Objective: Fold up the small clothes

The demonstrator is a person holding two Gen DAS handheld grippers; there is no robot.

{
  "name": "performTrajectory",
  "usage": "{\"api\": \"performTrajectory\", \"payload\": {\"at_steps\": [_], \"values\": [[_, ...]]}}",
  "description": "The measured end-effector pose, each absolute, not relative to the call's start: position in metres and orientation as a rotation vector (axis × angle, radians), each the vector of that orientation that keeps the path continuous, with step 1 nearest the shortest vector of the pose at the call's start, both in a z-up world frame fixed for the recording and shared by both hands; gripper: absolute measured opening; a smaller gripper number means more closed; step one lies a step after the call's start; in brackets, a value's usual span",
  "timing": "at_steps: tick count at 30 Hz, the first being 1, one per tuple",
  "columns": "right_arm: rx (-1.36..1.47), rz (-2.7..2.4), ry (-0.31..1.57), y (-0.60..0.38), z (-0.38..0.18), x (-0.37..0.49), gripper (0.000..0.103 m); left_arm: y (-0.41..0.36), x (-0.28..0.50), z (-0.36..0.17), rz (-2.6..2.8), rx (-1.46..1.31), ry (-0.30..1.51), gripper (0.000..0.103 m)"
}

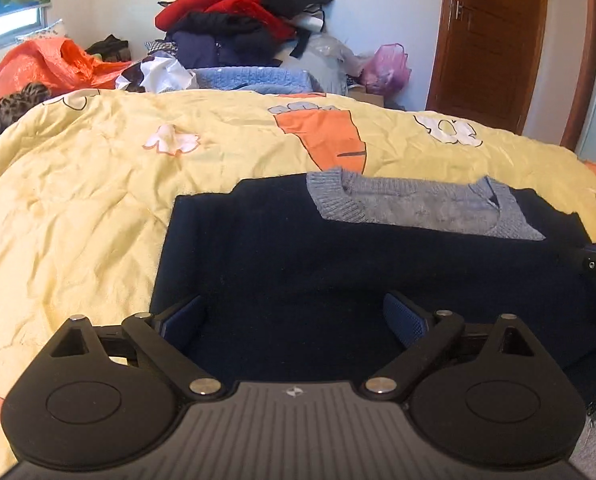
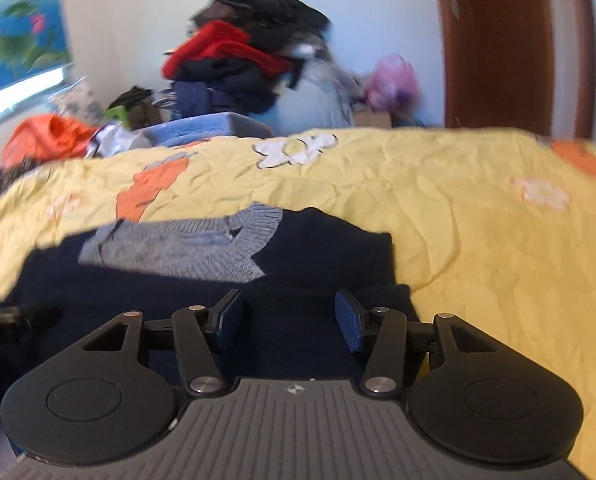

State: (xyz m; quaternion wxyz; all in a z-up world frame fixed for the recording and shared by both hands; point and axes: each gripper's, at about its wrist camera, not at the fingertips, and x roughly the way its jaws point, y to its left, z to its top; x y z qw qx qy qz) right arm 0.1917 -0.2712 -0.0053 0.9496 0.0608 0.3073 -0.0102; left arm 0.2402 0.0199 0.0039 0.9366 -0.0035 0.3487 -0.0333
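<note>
Both grippers, L (image 1: 294,320) & R (image 2: 290,322), jaws apart over navy sweater (image 1: 337,264), prob. not touching.

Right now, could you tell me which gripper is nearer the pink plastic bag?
Right. The right gripper hovers over the sweater's door-side edge, the pink plastic bag's side; the left gripper is over its opposite half.

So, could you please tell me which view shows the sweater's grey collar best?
The left wrist view: the grey collar is sharp there, ribbing visible. The right wrist view shows the collar whole too, but motion-blurred.
</note>
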Motion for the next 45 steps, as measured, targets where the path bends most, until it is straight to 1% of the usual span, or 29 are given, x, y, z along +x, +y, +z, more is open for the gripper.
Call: {"api": "performTrajectory", "payload": {"at_steps": [3, 5, 6, 8, 10, 12, 13, 14, 17, 18, 19, 22, 26, 31, 32, 35, 38, 42, 45], "values": [[0.144, -0.019, 0.627, -0.277, -0.005, 0.195, 0.054, 0.019, 0.245, 0.001, -0.058, 0.003, 0.716, 0.103], [0.110, -0.024, 0.635, -0.272, -0.004, 0.197, 0.059, 0.018, 0.251, 0.002, -0.039, 0.016, 0.725, 0.103], [0.071, -0.030, 0.639, -0.266, -0.003, 0.198, 0.060, 0.015, 0.249, 0.003, -0.030, 0.032, 0.724, 0.103], [0.007, -0.066, 0.645, -0.254, 0.003, 0.194, 0.065, 0.011, 0.235, 0.016, 0.005, 0.064, 0.709, 0.103], [0.074, -0.102, 0.629, -0.250, 0.018, 0.173, 0.068, 0.013, 0.203, 0.031, -0.076, 0.020, 0.671, 0.103], [0.152, -0.005, 0.576, -0.252, 0.029, 0.141, 0.080, 0.016, 0.165, 0.038, -0.168, -0.025, 0.638, 0.103], [0.162, 0.034, 0.566, -0.251, 0.031, 0.128, 0.091, 0.015, 0.150, 0.036, -0.202, -0.022, 0.641, 0.103], [0.153, 0.047, 0.576, -0.249, 0.029, 0.119, 0.092, 0.012, 0.138, 0.032, -0.220, -0.008, 0.649, 0.103], [0.084, 0.033, 0.657, -0.241, 0.012, 0.110, 0.088, 0.004, 0.121, 0.010, -0.207, 0.068, 0.694, 0.103], [0.079, 0.024, 0.695, -0.240, 0.004, 0.111, 0.091, 0.003, 0.122, 0.003, -0.188, 0.086, 0.728, 0.103], [0.065, 0.022, 0.698, -0.239, -0.003, 0.110, 0.094, 0.006, 0.122, 0.003, -0.188, 0.069, 0.725, 0.103], [0.015, 0.014, 0.712, -0.230, -0.006, 0.113, 0.099, 0.009, 0.128, 0.001, -0.156, 0.054, 0.734, 0.103], [0.019, -0.019, 0.740, -0.225, -0.004, 0.107, 0.099, 0.008, 0.130, 0.001, -0.157, 0.063, 0.736, 0.103], [0.050, -0.033, 0.761, -0.223, 0.001, 0.058, 0.100, 0.009, 0.128, 0.001, -0.158, 0.059, 0.734, 0.103], [0.042, -0.027, 0.759, -0.222, 0.000, 0.049, 0.102, 0.009, 0.128, 0.001, -0.157, 0.060, 0.734, 0.103], [0.011, -0.026, 0.728, -0.220, -0.005, 0.031, 0.102, 0.007, 0.126, 0.003, -0.133, 0.064, 0.735, 0.103], [-0.020, -0.046, 0.740, -0.216, -0.006, 0.036, 0.103, 0.005, 0.106, 0.009, -0.062, 0.062, 0.746, 0.103], [-0.014, -0.047, 0.738, -0.217, -0.006, 0.035, 0.103, 0.010, 0.060, 0.015, -0.112, 0.015, 0.755, 0.103], [-0.014, -0.047, 0.737, -0.217, -0.006, 0.035, 0.103, 0.010, 0.034, 0.004, -0.124, 0.056, 0.740, 0.103]]}}
